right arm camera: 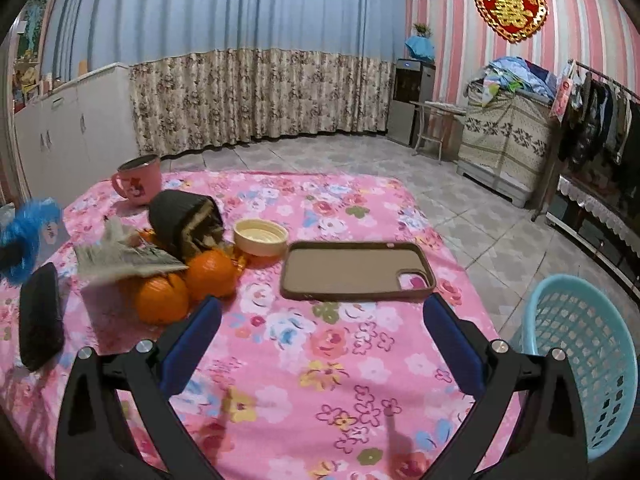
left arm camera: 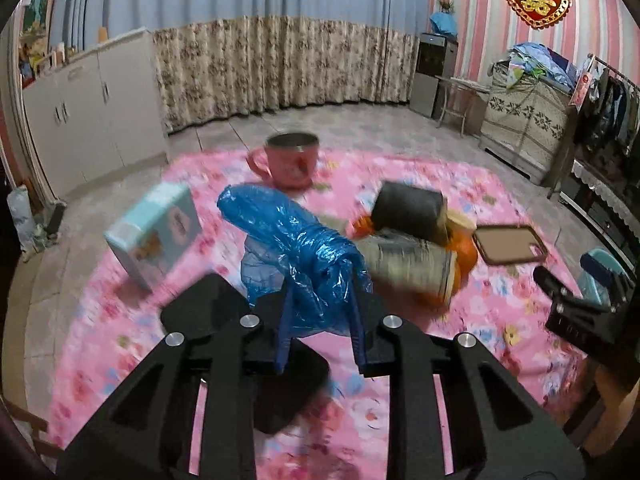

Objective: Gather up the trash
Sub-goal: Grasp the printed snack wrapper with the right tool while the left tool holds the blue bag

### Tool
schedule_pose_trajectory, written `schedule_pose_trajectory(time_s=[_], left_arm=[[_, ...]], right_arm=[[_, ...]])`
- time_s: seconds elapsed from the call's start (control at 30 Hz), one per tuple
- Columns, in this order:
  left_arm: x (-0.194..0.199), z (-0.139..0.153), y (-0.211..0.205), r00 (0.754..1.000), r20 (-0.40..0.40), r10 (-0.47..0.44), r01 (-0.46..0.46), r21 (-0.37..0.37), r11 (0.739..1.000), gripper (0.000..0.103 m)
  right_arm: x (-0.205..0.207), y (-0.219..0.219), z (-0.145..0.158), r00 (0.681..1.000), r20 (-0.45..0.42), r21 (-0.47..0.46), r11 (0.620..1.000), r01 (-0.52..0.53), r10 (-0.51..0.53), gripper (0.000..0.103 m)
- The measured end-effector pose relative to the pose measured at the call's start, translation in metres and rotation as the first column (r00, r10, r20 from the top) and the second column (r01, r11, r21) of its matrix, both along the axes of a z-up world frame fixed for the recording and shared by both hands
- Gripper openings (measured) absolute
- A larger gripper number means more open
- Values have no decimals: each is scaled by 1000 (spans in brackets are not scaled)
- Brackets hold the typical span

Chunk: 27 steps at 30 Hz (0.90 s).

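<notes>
My left gripper (left arm camera: 320,320) is shut on a crumpled blue plastic bag (left arm camera: 296,244) and holds it above the pink floral tablecloth (left arm camera: 500,304). The bag also shows at the left edge of the right wrist view (right arm camera: 24,236). My right gripper (right arm camera: 320,336) is open and empty, low over the cloth near the table's front. A light blue mesh basket (right arm camera: 584,364) stands off the table's right edge, beside my right gripper. Crumpled newspaper (right arm camera: 120,258) and a dark paper roll (right arm camera: 184,220) lie on oranges (right arm camera: 208,272) left of centre.
A brown phone case (right arm camera: 356,270) and a cream lid (right arm camera: 260,236) lie mid-table. A pink mug (right arm camera: 138,180) stands at the far left, and a light blue box (left arm camera: 156,232) on the left. White cabinets (left arm camera: 88,108), curtains and a clothes rack (right arm camera: 600,120) ring the room.
</notes>
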State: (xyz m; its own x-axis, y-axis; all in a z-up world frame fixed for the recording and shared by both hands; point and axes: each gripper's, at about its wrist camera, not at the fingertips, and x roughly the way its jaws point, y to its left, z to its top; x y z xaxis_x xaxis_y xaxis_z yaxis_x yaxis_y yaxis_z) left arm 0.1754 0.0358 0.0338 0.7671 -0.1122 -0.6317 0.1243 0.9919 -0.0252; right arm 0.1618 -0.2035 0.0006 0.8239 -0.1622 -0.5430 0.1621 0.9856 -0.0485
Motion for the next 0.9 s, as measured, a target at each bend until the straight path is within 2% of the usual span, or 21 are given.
schedule_pose_trajectory(time_s=[0.17,0.33,0.6,0.9], left_arm=[[10,21,10,997,51,53,-56,67,996,23],[11,14,27,996,56,74,-76,38,996,23],[16,0,60,993,50,108,-105,-58,993,23],[19,-6,70,992,44,119,-113,-111,987,23]], right_arm=[[-1,12,4,1000,2,-19,1000,-22,22,99],[1,22,0,999,-16,-51,998,-38,37,99],[10,48,-6,996,-51,-32,996,-79,77,99],[43,94,-15,982,-104,7,987,-160,160,98]])
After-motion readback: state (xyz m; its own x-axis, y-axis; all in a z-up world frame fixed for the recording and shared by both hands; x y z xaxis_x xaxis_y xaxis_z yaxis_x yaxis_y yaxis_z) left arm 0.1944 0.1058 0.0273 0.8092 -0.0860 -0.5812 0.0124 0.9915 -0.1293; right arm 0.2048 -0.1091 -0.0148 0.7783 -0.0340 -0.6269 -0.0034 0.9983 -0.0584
